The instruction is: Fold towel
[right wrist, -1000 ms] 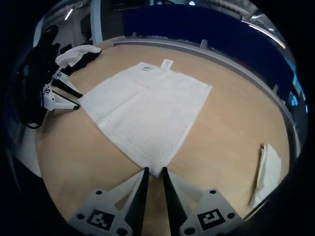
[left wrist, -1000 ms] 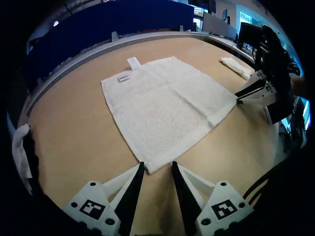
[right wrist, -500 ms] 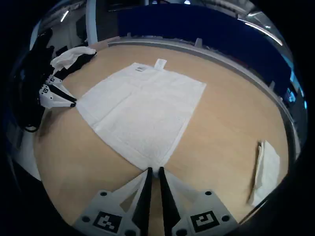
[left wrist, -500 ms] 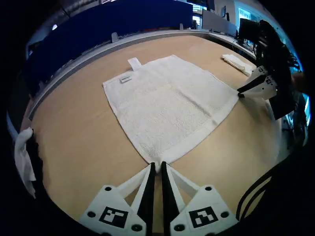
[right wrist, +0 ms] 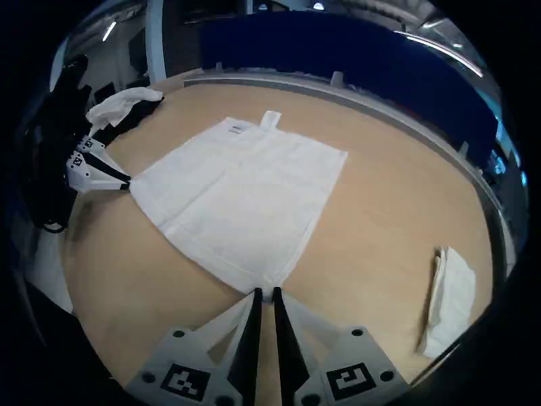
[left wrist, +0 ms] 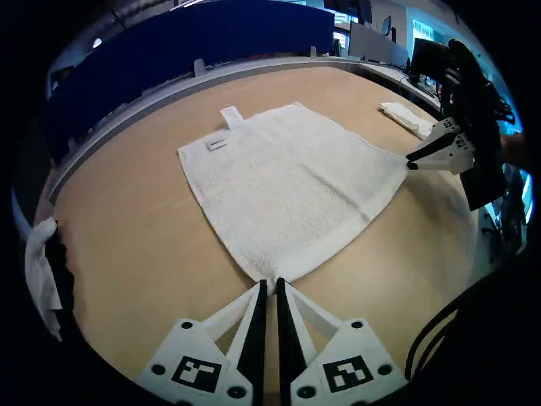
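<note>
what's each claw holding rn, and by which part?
Both hold the towel. The left claw is shut on one corner, the right claw on the neighbouring corner along the same edge.

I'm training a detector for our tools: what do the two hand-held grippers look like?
The left hand-held gripper and the right hand-held gripper look alike: white triangular bodies tapering forward, with slim black fingers along the inner edges. Each finger base carries a square black-and-white marker.
</note>
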A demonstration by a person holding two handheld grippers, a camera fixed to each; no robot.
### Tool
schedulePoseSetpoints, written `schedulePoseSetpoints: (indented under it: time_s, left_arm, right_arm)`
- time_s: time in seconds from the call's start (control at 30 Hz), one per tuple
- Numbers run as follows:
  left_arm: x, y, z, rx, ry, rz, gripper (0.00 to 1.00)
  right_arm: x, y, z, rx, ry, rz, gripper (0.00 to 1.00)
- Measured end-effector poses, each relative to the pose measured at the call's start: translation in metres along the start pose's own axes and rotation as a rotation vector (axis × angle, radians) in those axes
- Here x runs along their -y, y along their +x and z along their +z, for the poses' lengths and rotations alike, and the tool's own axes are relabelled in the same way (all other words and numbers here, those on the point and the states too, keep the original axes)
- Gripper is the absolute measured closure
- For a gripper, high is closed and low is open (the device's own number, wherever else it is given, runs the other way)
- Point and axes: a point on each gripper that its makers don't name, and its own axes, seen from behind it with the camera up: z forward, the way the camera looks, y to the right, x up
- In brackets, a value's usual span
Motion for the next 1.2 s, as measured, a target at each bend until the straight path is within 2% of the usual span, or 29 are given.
schedulePoseSetpoints:
  time_s: [0.7, 1.0, 1.2]
  left_arm:
    - [-0.002, 0.032, -0.045, -0.014, 0.003, -0.081, 0.9]
    - [-0.009, 0.051, -0.07, -0.039, -0.012, -0.125, 0.9]
    - [-0.015, 0.051, -0.081, -0.039, -0.023, -0.146, 0.9]
  right_arm:
    - [0.001, 0.046, -0.057, -0.073, 0.001, -0.005, 0.87]
    - [0.004, 0.055, -0.084, -0.078, 0.004, 0.012, 0.88]
    - [0.007, 0.055, -0.095, -0.072, 0.008, 0.024, 0.88]
